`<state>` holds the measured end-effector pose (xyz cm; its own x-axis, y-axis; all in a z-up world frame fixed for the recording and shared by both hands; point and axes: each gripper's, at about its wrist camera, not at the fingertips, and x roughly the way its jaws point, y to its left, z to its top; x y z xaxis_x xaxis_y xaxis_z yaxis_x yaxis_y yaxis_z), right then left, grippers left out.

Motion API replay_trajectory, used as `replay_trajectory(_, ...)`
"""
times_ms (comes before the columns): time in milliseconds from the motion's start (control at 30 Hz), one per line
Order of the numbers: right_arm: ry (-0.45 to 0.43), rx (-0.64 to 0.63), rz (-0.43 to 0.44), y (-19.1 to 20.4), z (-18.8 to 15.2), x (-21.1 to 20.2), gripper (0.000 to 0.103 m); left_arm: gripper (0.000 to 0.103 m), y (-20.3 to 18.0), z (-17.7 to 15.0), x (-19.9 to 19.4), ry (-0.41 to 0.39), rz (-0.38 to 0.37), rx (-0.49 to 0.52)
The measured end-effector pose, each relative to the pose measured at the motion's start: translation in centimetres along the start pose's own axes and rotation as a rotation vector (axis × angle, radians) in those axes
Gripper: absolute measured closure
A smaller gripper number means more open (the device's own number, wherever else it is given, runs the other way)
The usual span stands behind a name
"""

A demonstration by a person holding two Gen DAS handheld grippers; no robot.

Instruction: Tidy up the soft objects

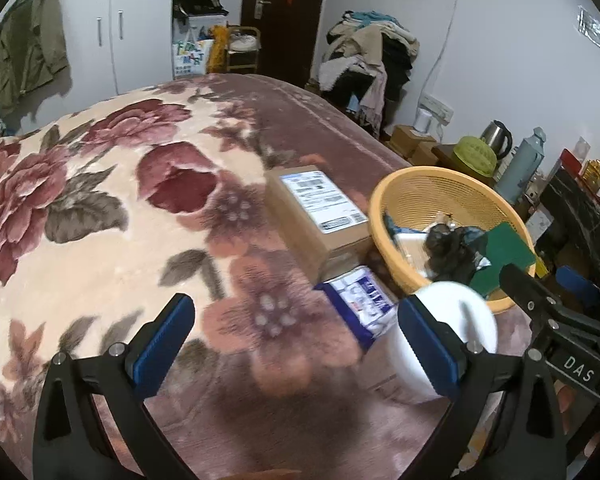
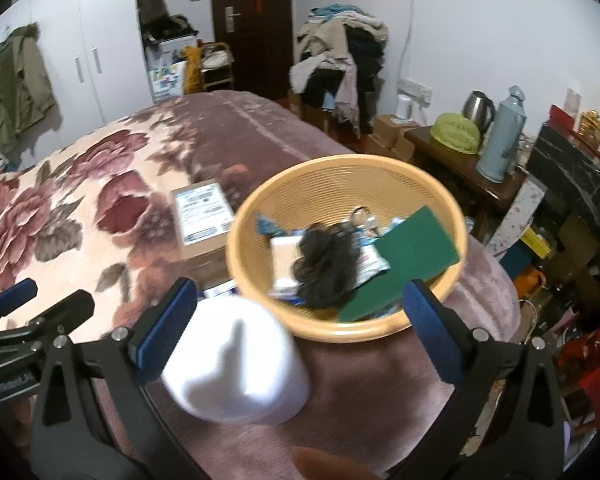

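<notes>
A white roll (image 2: 240,364), blurred, sits on the mauve blanket just inside the left finger of my right gripper (image 2: 300,328), which is wide open and not touching it. Beyond it stands a yellow basket (image 2: 340,332) holding a green scouring pad (image 2: 412,256), a black fluffy item (image 2: 328,268) and white packets. In the left wrist view my left gripper (image 1: 300,344) is open over the floral blanket with nothing between its fingers. The white roll (image 1: 460,320) lies outside its right finger, in front of the basket (image 1: 376,204). My right gripper (image 1: 538,272) shows at the right.
A cardboard box (image 1: 316,208) and a blue-white packet (image 1: 364,304) lie on the bed left of the basket. A side table with a kettle (image 2: 478,110), a flask (image 2: 500,136) and a green bowl stands past the bed's right edge. Clothes pile by the door.
</notes>
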<state>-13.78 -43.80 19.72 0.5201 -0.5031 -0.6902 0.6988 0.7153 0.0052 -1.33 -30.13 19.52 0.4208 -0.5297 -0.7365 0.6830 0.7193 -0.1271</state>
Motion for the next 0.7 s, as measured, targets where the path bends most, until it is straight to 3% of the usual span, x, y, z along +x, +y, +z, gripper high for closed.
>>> replay_trajectory(333,0.008,-0.057,0.119,6.1,-1.9,-1.1,0.000,0.001,7.3,-2.8,-3.3,-0.034,0.091,-0.071)
replay_trajectory(700,0.048,-0.125,0.198,12.2,-5.0,-2.2,0.000,0.001,12.5,-6.5,-5.4,-0.020,0.157,-0.128)
